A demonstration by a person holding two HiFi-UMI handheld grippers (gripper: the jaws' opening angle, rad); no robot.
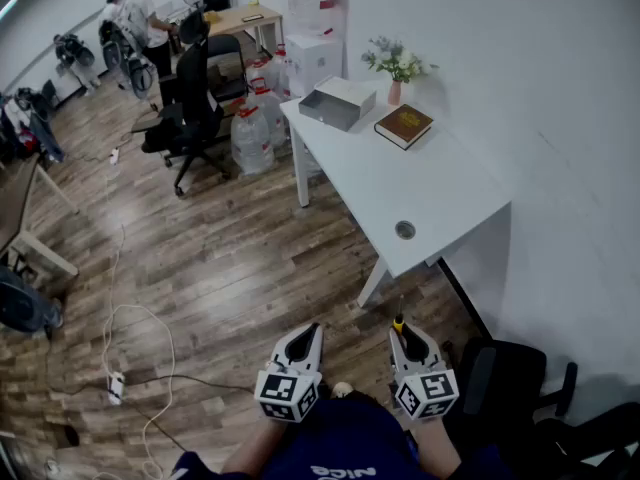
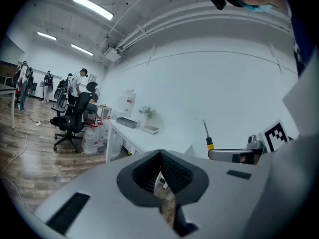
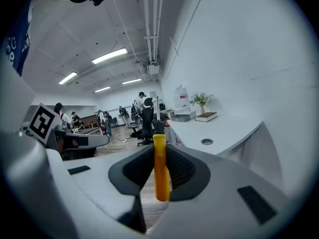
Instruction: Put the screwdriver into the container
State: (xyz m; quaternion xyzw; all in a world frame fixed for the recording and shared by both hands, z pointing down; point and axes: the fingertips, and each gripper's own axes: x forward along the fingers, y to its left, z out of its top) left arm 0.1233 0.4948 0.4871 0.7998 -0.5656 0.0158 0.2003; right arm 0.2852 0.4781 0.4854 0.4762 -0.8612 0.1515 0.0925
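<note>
**Q:** What does the right gripper (image 3: 160,151) hold?

**A:** A screwdriver (image 3: 160,169). Its yellow handle is clamped between the 2 jaws, and its shaft sticks out beyond their tips.

**Q:** And the left gripper (image 2: 160,157)?

**A:** Its jaws are closed together with nothing between them. It sits just left of the right gripper.

**Q:** Where is the container (image 1: 337,105)?

**A:** It is well ahead of both grippers, at the far end of the white table (image 1: 440,203), near a book (image 1: 404,125). It is well apart from the screwdriver.
</note>
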